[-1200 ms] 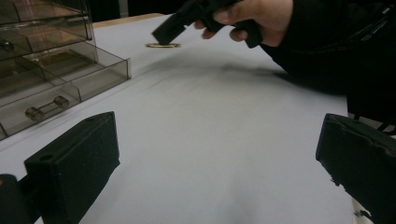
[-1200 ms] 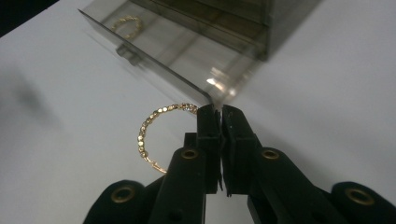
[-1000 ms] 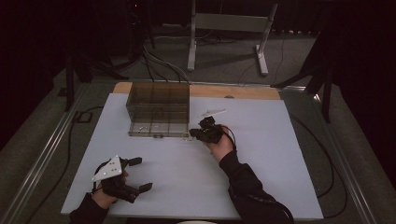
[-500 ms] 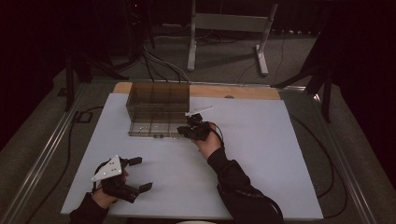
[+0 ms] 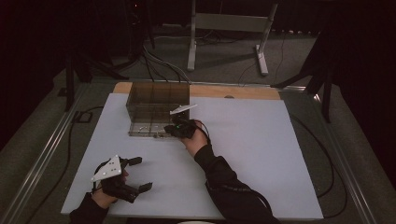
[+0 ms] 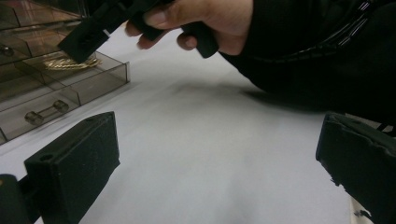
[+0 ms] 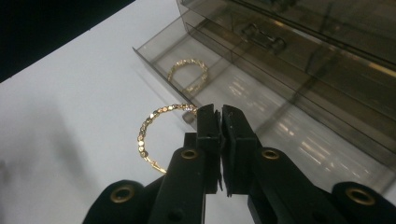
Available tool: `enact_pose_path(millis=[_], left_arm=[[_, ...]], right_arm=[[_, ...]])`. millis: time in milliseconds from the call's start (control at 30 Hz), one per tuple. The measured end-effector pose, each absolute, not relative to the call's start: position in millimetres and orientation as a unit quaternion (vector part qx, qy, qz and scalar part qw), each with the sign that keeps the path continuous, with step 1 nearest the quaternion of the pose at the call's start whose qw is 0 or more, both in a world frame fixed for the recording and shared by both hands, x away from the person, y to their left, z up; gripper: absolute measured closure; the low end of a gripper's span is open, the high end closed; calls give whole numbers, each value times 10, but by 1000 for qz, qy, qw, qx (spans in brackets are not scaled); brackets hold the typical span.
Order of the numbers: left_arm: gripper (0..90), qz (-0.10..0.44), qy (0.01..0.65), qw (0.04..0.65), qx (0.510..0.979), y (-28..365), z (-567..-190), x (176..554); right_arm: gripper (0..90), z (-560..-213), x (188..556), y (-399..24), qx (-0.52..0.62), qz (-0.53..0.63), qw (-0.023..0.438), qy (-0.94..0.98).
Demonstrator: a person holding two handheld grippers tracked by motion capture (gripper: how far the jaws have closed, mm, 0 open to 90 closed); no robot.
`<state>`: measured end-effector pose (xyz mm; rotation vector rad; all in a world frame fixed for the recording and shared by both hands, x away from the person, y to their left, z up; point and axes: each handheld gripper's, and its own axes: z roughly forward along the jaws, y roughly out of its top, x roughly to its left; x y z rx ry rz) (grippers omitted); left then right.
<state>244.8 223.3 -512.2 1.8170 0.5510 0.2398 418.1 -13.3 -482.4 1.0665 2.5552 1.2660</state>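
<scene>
The right gripper [image 7: 219, 114] is clenched on a gold bracelet [image 7: 156, 133], whose loop hangs out to one side of the closed jaws, just above the white table [image 5: 261, 140] at the near edge of a smoky clear drawer box [image 5: 156, 105]. The box stands at the far left of the table, with one drawer [image 7: 187, 60] pulled out toward the person; a second bracelet [image 7: 188, 74] lies inside it. The left gripper [image 5: 135, 175] rests at the near left, well apart from the box, its jaws released and spread wide over bare table.
</scene>
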Motion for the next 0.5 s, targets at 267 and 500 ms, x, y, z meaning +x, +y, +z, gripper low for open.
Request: enact_pose_path(millis=[267, 500], left_arm=[[5, 101, 233, 578, 776, 2233, -5119, 2448], [5, 101, 233, 581, 773, 2234, -5110, 2451]], right_arm=[[871, -4809, 4230, 59, 351, 417, 45, 837], [871, -4817, 4305, 246, 360, 421, 40, 831]])
